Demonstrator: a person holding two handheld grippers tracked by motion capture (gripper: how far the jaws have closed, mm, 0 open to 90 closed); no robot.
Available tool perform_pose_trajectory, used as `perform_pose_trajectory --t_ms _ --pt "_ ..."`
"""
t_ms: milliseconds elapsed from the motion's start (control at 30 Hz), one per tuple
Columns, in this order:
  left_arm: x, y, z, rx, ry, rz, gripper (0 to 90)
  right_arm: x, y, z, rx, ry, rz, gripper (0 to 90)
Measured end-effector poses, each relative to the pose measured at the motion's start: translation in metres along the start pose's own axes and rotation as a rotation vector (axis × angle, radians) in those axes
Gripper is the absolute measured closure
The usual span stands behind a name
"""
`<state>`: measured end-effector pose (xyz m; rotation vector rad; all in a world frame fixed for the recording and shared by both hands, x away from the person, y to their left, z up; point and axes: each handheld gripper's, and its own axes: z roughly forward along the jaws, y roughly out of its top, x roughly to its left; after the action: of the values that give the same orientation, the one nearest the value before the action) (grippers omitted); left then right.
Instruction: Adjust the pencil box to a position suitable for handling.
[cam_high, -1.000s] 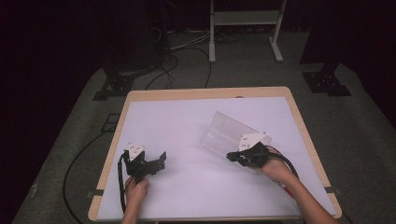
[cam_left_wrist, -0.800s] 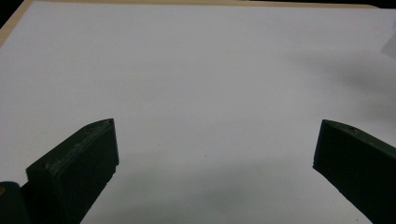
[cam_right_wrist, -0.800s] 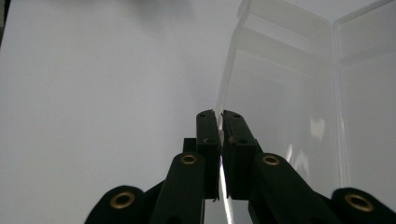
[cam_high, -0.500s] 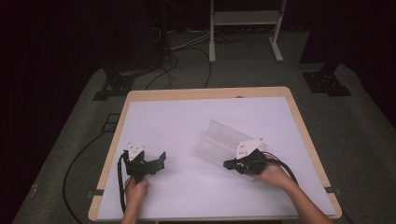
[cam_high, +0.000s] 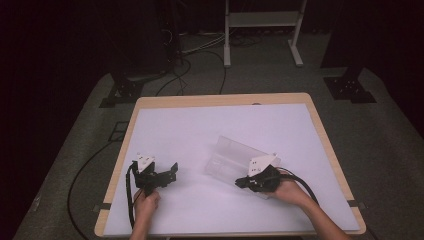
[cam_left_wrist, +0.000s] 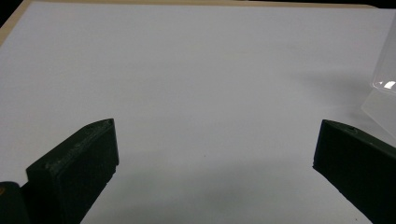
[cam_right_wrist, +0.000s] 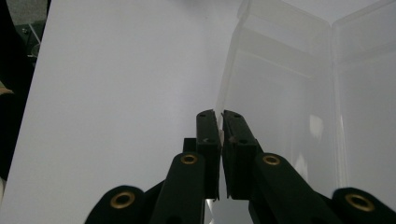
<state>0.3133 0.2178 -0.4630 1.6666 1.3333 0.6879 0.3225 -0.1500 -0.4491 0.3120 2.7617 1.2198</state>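
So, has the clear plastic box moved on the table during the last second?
Yes. The clear plastic box, clamped by the right gripper, has slid left and toward the person, farther from the table's right edge.

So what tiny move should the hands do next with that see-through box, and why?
Probably bring the left gripper across to the clear box. The right gripper is already shut on the box's thin edge, while the left one sits apart on the white table with its jaws wide open, holding nothing. A second grip would likely steady the box.
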Motion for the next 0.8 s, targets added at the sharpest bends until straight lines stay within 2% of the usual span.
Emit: perform_pose_trajectory --t_ms 133,800 --pt "0.0001 0.0000 -0.0001 0.000 0.000 0.001 0.0 0.0004 -0.0007 0.0020 0.003 0.007 -0.006 85.8" --pt "0.0001 -0.0001 -0.0001 0.001 -0.002 0.001 0.0 -0.0007 -0.0056 0.0093 0.024 0.033 0.066 85.9"
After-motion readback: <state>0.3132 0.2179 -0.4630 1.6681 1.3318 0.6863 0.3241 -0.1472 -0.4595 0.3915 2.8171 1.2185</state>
